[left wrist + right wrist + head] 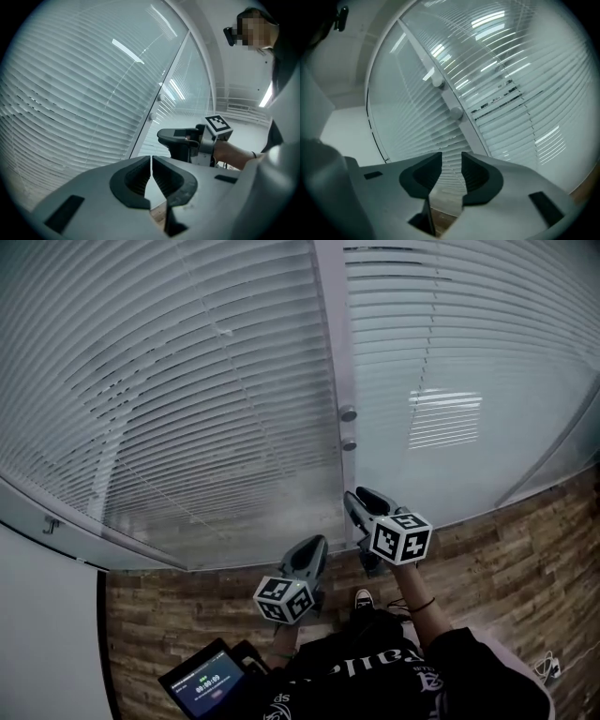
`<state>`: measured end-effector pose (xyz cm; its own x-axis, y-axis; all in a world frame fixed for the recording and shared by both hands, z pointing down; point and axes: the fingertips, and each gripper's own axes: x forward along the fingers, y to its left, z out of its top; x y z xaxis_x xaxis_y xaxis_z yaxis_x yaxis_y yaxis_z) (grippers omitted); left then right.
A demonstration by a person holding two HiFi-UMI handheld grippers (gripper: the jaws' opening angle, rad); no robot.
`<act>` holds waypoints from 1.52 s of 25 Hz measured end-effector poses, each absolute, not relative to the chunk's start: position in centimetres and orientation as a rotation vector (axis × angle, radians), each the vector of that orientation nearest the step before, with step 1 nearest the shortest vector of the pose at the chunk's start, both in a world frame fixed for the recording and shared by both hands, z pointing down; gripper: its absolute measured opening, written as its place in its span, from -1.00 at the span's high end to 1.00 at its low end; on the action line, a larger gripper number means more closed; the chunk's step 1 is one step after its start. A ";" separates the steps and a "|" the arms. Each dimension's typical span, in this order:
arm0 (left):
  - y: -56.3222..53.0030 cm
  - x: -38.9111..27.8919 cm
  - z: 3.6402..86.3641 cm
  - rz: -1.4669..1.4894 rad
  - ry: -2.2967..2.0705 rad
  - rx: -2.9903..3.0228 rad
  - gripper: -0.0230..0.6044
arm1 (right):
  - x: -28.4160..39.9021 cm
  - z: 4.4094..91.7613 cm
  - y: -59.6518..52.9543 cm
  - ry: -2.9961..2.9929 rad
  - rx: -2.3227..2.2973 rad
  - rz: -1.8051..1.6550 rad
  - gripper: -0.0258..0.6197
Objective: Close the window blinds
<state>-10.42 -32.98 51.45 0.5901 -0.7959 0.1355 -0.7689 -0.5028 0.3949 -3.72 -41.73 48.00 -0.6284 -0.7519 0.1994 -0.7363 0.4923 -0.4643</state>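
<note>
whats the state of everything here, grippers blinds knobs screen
left gripper: shut, nothing between the jaws
right gripper: open, empty
left blind: lowered, dark gaps between slats
right blind: lowered, slat tilt hard to tell
knobs: on the frame, neither gripper touching them
screen: lit

We look along our right tongs (pixel 451 159); their two dark-padded jaws stand apart with a clear gap, and nothing sits between them; through that gap we see pale slats and, lower down, a strip of brown wooden floor (pixel 443 219). Ahead of us the blinds (pixel 525 84) hang behind glass, their white slats catching bright reflections, with a few short dark gaps near the middle; a pale upright frame (pixel 471 136) splits the glazing into two panes; two round knobs (pixel 455 112) sit on it, one above the other; a plain white wall (pixel 347 126) lies at the left.
</note>
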 end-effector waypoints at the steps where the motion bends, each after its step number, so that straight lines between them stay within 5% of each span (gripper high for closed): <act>1: -32.5 -10.4 51.5 -0.088 -1.246 2.411 0.91 | -4.0 48.4 -40.7 2.714 -1.343 -0.809 0.50; 20: -15.6 -11.1 53.4 -0.092 -1.042 2.442 0.91 | -4.2 53.5 -16.6 2.730 -1.556 -0.764 0.50; 38: -2.6 -2.9 50.6 -0.170 -1.090 2.463 0.91 | 6.6 51.0 -0.8 2.705 -1.588 -0.661 0.50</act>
